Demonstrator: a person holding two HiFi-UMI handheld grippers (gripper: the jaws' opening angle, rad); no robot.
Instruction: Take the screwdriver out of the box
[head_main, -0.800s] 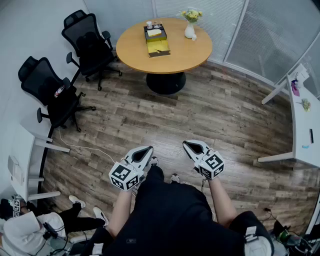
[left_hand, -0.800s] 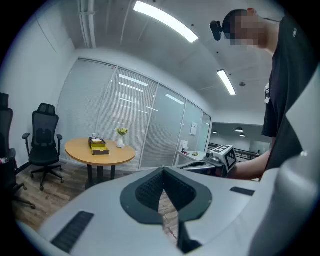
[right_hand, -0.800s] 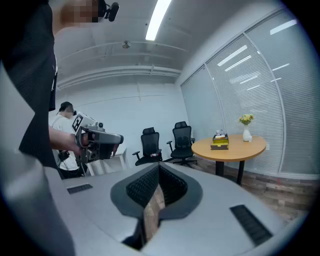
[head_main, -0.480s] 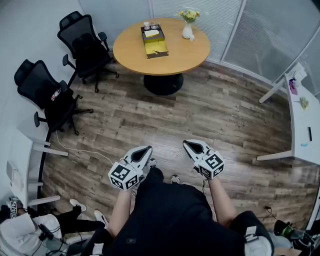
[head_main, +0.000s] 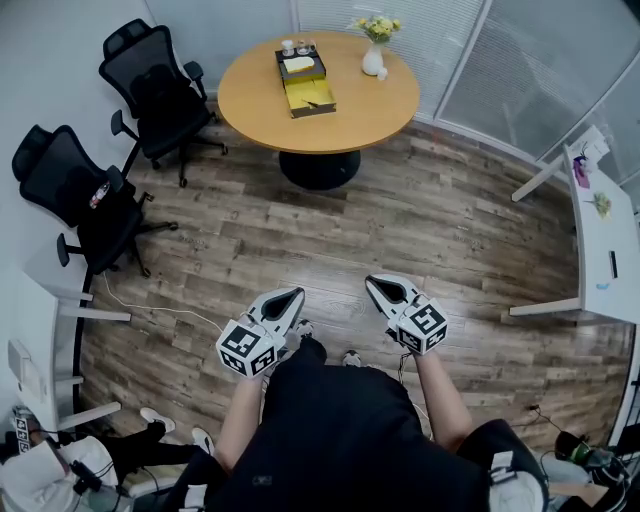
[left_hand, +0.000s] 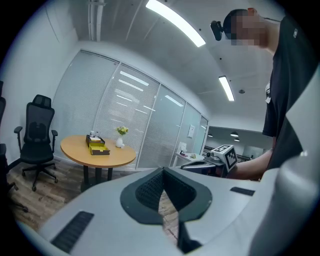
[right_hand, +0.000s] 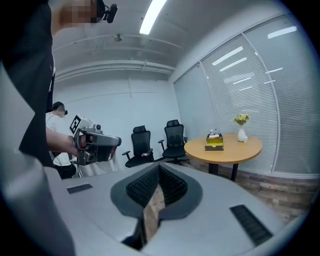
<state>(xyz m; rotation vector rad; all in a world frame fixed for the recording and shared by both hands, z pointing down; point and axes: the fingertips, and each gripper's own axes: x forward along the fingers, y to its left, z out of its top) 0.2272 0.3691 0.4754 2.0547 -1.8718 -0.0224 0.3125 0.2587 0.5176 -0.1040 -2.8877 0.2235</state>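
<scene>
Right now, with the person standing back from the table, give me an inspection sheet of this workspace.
Surface: round wooden table, far across the wood floor from the person.
Job's things: open yellow box on the table; a small dark thing lies in it, too small to name.
Clutter: vase of flowers beside the box.
Grippers: left gripper and right gripper, jaws shut, nothing between them, held over the floor.
Cables: thin cable on the floor at the left.
Surroundings: two black office chairs, white desk at the right, blinds behind glass.
</scene>
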